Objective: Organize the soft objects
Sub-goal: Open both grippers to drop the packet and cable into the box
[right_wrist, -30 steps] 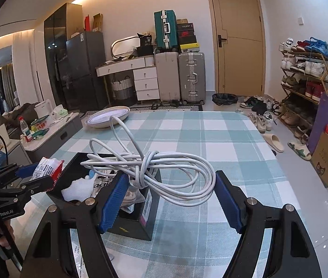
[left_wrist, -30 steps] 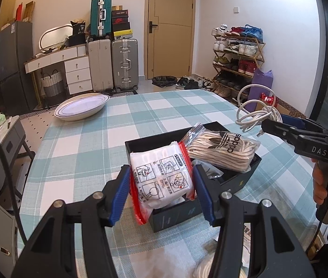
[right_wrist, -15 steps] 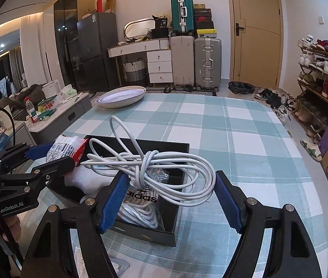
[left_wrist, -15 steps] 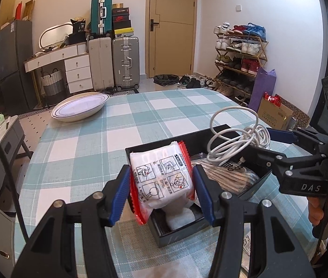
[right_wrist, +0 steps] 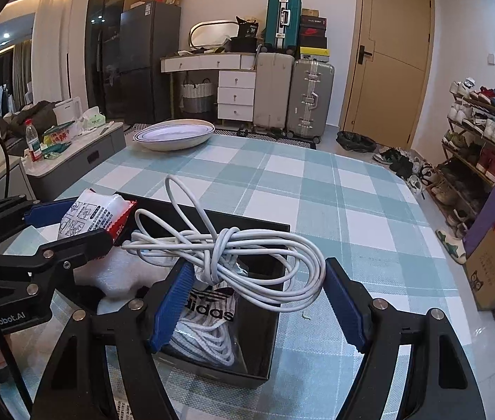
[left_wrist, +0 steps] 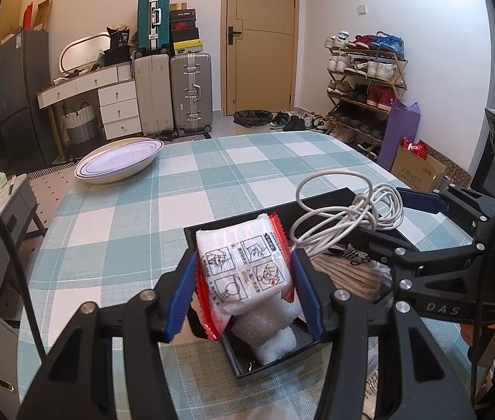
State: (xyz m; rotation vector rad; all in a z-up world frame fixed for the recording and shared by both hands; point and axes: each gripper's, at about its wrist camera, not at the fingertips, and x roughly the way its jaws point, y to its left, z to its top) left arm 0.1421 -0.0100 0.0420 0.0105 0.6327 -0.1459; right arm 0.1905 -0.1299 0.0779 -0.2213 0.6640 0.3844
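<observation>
My left gripper [left_wrist: 244,280] is shut on a white packet with red edges [left_wrist: 244,269] and holds it over the near left end of a black box [left_wrist: 209,234]. My right gripper [right_wrist: 256,294] is shut on a knotted white cable bundle [right_wrist: 244,259] and holds it above the box [right_wrist: 264,346]. Inside the box lie a bagged Adidas item [right_wrist: 209,322] and a white bubble-wrap piece [left_wrist: 275,332]. The right gripper and cable [left_wrist: 352,217] show in the left wrist view; the left gripper and packet [right_wrist: 97,217] show in the right wrist view.
A white oval dish [left_wrist: 118,164] sits at the far left of the checked table [left_wrist: 247,161]. A printed paper [right_wrist: 135,409] lies under the near side of the box. Suitcases, drawers and a shoe rack stand beyond the table.
The right gripper has carried the cable leftwards from beside the box to above it. The left gripper has stayed over the box with the packet.
</observation>
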